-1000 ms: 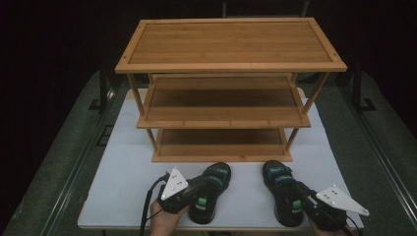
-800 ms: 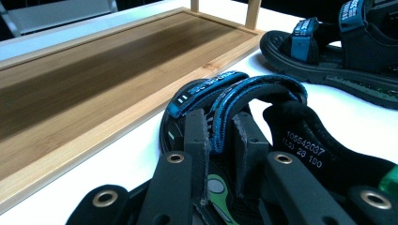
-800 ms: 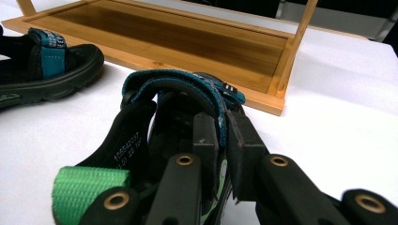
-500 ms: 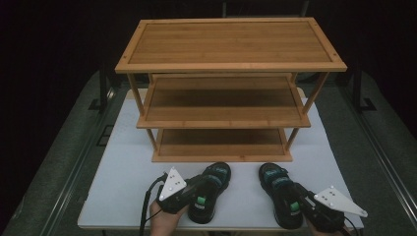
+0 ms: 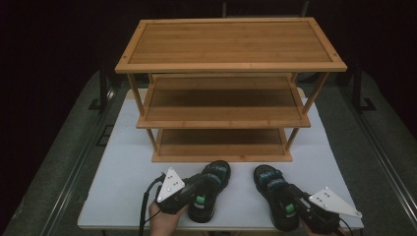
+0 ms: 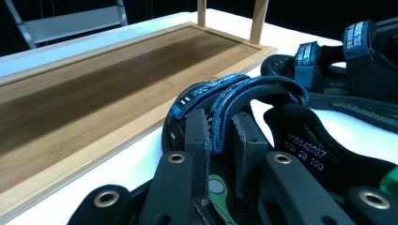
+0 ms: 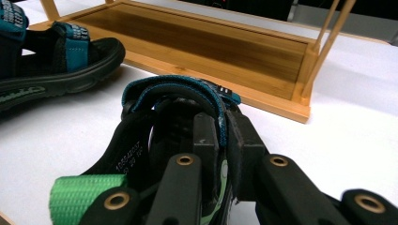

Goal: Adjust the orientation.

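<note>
Here both sandals [image 5: 210,189] near shelf edge [image 5: 221,158].

left sandal [image 5: 210,191]: black sole, teal-blue straps, green heel tab; upright on its sole on the white table, toe toward the rack, tilted a bit right; just in front of the bottom shelf's front edge, not touching it.
left sandal strap [image 6: 234,89]: teal strap arched up over the footbed, pinched between two black jaws; size print visible on the inner lining.
right sandal [image 5: 274,194]: same pair, black with teal straps, green heel loop; upright on the table, toe toward the rack, angled slightly left; beside the left sandal, apart from it.
right sandal strap [image 7: 180,91]: teal strap raised, clamped between two jaws near its end.
</note>
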